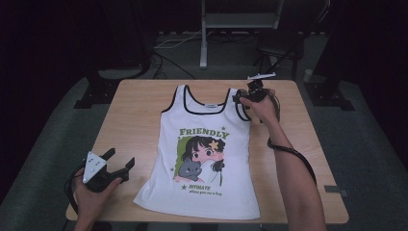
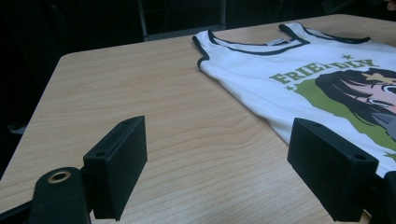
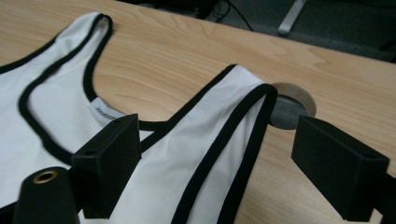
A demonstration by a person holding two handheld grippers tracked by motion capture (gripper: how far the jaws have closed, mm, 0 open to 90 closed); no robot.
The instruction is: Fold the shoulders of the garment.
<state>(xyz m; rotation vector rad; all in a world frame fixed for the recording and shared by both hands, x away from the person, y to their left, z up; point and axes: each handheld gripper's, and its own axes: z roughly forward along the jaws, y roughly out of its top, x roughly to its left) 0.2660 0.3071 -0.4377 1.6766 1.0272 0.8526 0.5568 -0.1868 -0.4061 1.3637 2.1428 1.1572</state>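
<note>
- A white sleeveless cotton tank top with black trim and a green "FRIENDLY" cartoon print [image 1: 202, 154] lies face up and flat at the centre of the light wooden table [image 1: 139, 120], hem toward the person at 6 o'clock and neckline toward 12 o'clock.
- The right gripper [image 1: 251, 92] hovers at the shirt's shoulder strap at about 1 o'clock from the print. In the right gripper view its jaws stand wide apart on either side of the black-edged strap [image 3: 224, 140], gripping nothing.
- A round cable hole in the tabletop [image 3: 292, 107] sits just beside that strap's tip, partly under the fabric edge.
- The left gripper [image 1: 113, 166] rests near the table's 8 o'clock corner, just beside the hem's left corner but apart from it; its jaws are also spread wide and empty, with bare wood between them in the left gripper view.
- Handling judgement: the garment looks light, thin and limp, so it will drape and fold wherever it is lifted rather than hold shape, and it should slide easily on the smooth wood.
- It is not fragile, though a pinch at one point will likely bunch it.
- The best holds seem to be the doubled, bound edges: the strap top under the right gripper, and the hem corner or side seam at 7 o'clock for the left gripper.
- A low approach is needed to get a jaw under the single layer.
</note>
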